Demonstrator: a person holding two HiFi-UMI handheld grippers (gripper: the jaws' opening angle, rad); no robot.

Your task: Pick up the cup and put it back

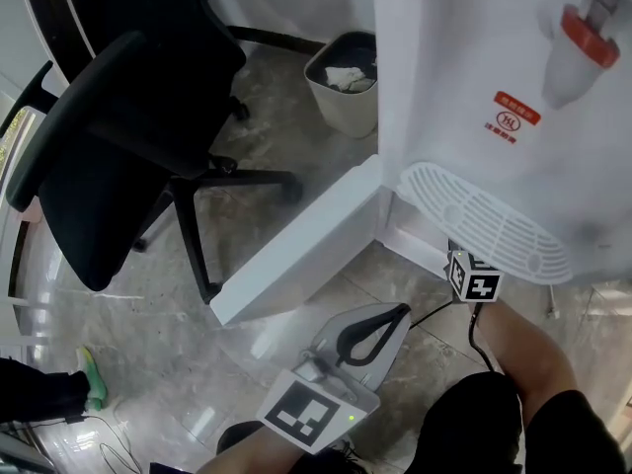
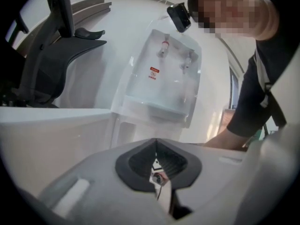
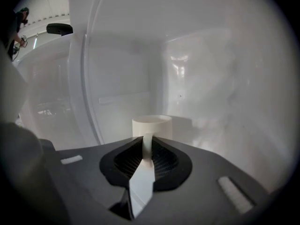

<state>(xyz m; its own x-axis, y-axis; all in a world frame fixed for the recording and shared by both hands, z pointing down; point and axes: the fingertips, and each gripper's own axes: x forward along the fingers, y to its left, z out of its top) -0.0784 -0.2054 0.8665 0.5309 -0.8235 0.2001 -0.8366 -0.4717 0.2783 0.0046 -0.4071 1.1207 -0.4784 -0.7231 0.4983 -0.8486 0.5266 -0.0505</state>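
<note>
A white cup (image 3: 151, 125) stands upright on the floor of a white cabinet in the right gripper view. My right gripper (image 3: 147, 142) is shut on the cup's near wall, one jaw inside the rim and one outside. In the head view only its marker cube (image 1: 474, 280) shows, under the drip grille (image 1: 484, 227); the cup is hidden there. My left gripper (image 1: 401, 312) hovers low in front of the cabinet, shut, with nothing between its tips (image 2: 156, 146).
The white water dispenser (image 1: 474, 87) has its lower cabinet door (image 1: 306, 250) swung open to the left. A black office chair (image 1: 118, 136) stands at the left and a waste bin (image 1: 346, 82) behind it. A cable trails on the marble floor.
</note>
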